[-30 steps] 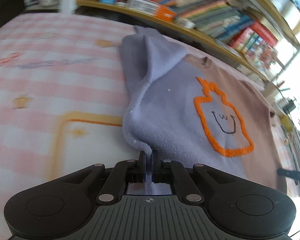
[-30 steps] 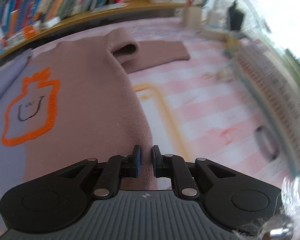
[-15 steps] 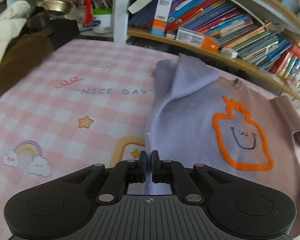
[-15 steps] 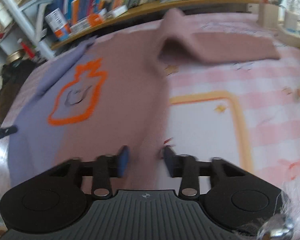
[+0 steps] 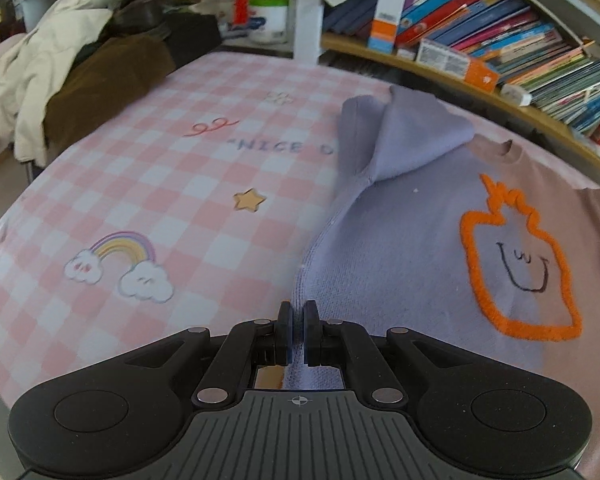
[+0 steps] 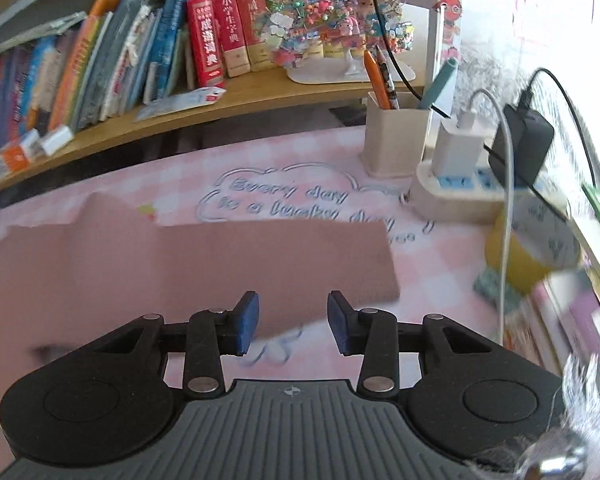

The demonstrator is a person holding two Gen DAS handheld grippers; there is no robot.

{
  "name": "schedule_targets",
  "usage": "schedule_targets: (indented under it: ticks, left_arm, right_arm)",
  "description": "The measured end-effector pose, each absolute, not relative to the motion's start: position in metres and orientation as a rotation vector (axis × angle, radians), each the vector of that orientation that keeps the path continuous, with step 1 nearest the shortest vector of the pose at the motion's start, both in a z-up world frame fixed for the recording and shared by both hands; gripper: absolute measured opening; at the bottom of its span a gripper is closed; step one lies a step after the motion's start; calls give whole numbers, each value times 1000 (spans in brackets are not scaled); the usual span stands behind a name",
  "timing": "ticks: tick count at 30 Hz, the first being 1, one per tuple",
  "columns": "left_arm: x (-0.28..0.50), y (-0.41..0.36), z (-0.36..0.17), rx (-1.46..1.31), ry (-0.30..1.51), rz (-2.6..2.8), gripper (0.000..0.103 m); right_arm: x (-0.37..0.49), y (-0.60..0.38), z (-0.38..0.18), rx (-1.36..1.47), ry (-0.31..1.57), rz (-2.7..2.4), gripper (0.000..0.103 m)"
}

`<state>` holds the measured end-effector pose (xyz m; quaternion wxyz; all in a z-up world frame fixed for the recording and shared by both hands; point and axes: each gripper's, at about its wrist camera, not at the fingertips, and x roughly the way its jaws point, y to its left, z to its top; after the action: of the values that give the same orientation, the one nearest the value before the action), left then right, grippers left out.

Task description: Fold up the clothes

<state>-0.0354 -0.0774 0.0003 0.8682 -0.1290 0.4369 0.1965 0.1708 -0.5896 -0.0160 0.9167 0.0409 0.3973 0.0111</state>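
A sweater [image 5: 400,248], lavender on one half and dusty brown on the other, lies flat on the pink checked tablecloth [image 5: 160,184]. An orange outlined smiling figure [image 5: 520,264] is on its chest. The lavender sleeve [image 5: 412,140] is folded in over the shoulder. My left gripper [image 5: 296,312] is shut on the lavender side edge near the hem. In the right wrist view the brown sleeve [image 6: 220,256] stretches out flat to the right. My right gripper [image 6: 293,308] hovers open over the sleeve's lower edge near the cuff, nothing between its pads.
A heap of coats [image 5: 60,72] sits at the table's far left. Shelves of books [image 5: 480,40] run along the back. Right of the sleeve stand a pen holder [image 6: 396,132], a power strip with chargers [image 6: 460,192] and a yellow cup [image 6: 528,256].
The left gripper drew back and tilted upward, still gripping the lavender edge. The right gripper opened and swung right, from the sweater's brown side to the outstretched sleeve.
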Motion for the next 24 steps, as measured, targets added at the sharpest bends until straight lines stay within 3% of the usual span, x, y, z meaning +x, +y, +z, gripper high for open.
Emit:
schedule_targets:
  ticks: [19, 24]
  left_arm:
    - [-37, -104, 2, -235, 939, 395, 4]
    - [-33, -105, 1, -228, 936, 394, 10]
  right_arm:
    - [211, -602, -33, -153, 865, -28, 32]
    - [211, -602, -37, -227, 842, -110, 29]
